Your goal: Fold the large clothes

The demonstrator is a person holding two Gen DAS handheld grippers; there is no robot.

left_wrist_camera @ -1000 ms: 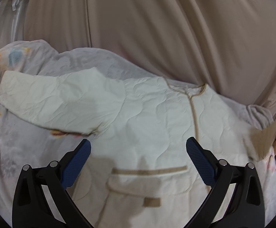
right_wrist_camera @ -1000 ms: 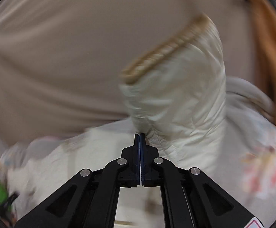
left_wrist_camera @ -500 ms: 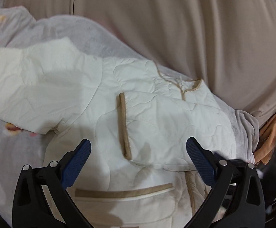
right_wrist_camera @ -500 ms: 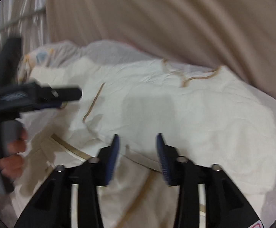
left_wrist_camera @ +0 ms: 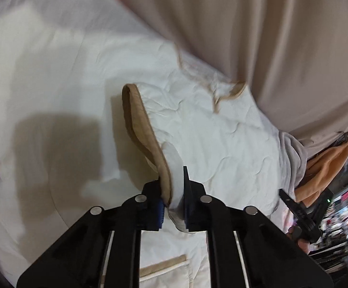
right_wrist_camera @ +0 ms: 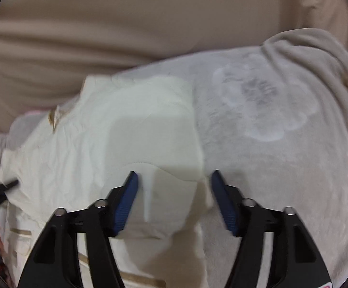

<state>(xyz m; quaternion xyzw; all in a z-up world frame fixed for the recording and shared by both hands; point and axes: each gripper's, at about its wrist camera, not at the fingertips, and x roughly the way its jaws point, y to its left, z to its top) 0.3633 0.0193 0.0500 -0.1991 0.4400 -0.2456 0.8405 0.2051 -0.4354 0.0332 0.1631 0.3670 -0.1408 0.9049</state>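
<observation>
- Beige curtain (left_wrist_camera: pixel 281 48) behind; pale printed blanket (right_wrist_camera: pixel 281 124) beneath.
- Cream quilted jacket (left_wrist_camera: pixel 210 132): spread flat on blanket, sleeve folded across its front.
- Left hand-held gripper (left_wrist_camera: pixel 172 206): closing, clenched on tan-trimmed sleeve cuff (left_wrist_camera: pixel 145 129).
- Right hand-held gripper (right_wrist_camera: pixel 174 201): jaws apart but closing, pads clear of the jacket fold between them.

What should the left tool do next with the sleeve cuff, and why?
Probably lift the sleeve cuff a little and draw it across the jacket: the left tool is closing on its tan edge, and that sleeve lies only loosely over the chest.
</observation>
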